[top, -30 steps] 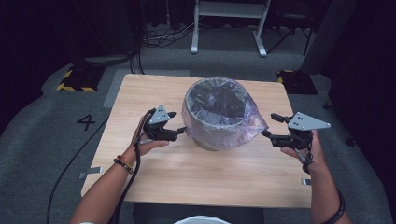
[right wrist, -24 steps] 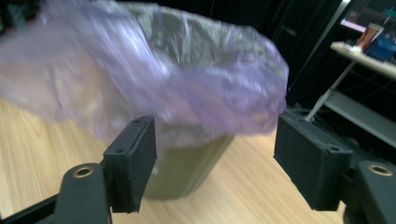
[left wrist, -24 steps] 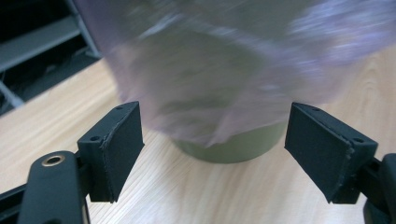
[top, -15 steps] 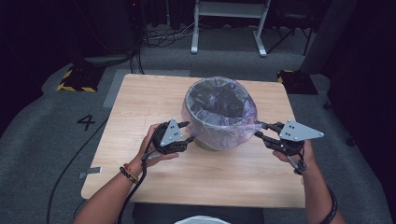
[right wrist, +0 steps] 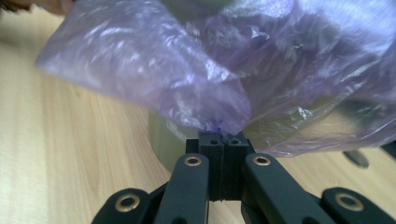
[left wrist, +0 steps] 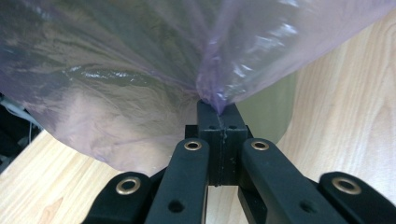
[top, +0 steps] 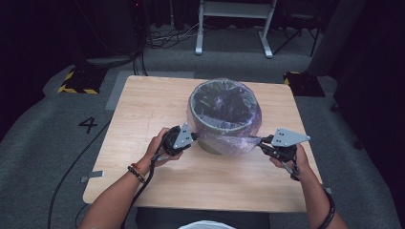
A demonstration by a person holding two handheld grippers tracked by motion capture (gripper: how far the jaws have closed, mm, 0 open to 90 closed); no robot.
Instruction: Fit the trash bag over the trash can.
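A round grey-green bin (top: 213, 146) stands at the middle of the wooden table (top: 143, 109), lined with a translucent purple plastic bag (top: 224, 102) whose edge hangs down over the rim. My left gripper (top: 195, 137) is at the bin's front left. Its jaws have just closed, and they pinch a fold of the bag (left wrist: 224, 88) at the tips (left wrist: 219, 112). My right gripper (top: 260, 141) is at the front right. Its jaws have also just closed, on a bunched fold of the bag (right wrist: 215, 112) at the tips (right wrist: 223, 137). The bin wall (right wrist: 161, 140) shows under the plastic.
Grey carpet with a painted 4 (top: 88, 125) surrounds the table. A white metal frame (top: 234, 28) and cables (top: 167, 38) lie beyond the far edge. Yellow-and-black striped bases (top: 76, 83) sit at both far corners. Bare tabletop stretches in front of the bin.
Both grippers have come inward from the table's sides to the bin. Their jaws, open a second ago, are now closed on the hanging bag edge.
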